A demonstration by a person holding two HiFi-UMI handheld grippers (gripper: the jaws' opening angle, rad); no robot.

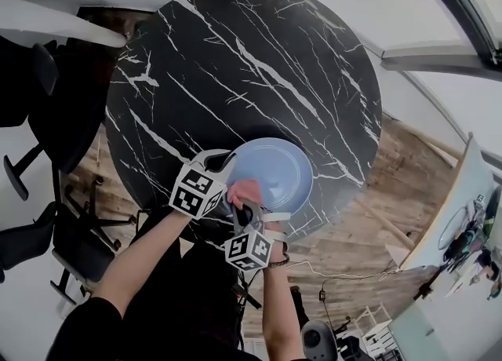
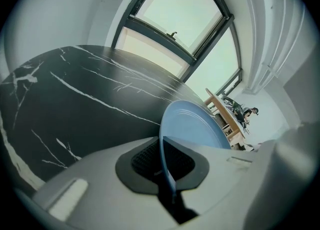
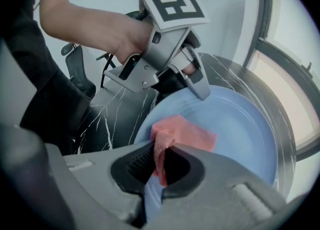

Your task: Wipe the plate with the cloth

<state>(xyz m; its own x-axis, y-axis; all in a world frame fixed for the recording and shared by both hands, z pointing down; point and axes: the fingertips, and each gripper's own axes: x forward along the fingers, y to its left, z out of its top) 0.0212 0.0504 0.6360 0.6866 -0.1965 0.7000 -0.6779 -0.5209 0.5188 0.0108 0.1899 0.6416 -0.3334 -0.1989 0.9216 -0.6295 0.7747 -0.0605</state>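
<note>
A light blue plate sits at the near edge of the round black marble table, tilted up off the top. My left gripper is shut on the plate's left rim; in the left gripper view the plate runs edge-on between the jaws of the left gripper. My right gripper is shut on a pink cloth, which lies spread on the plate's face. The head view shows the cloth on the plate's near part, under the right gripper. The left gripper clamps the far rim in the right gripper view.
Black office chairs stand left of the table on the wooden floor. A white desk with clutter is at the far right. Windows lie beyond the table.
</note>
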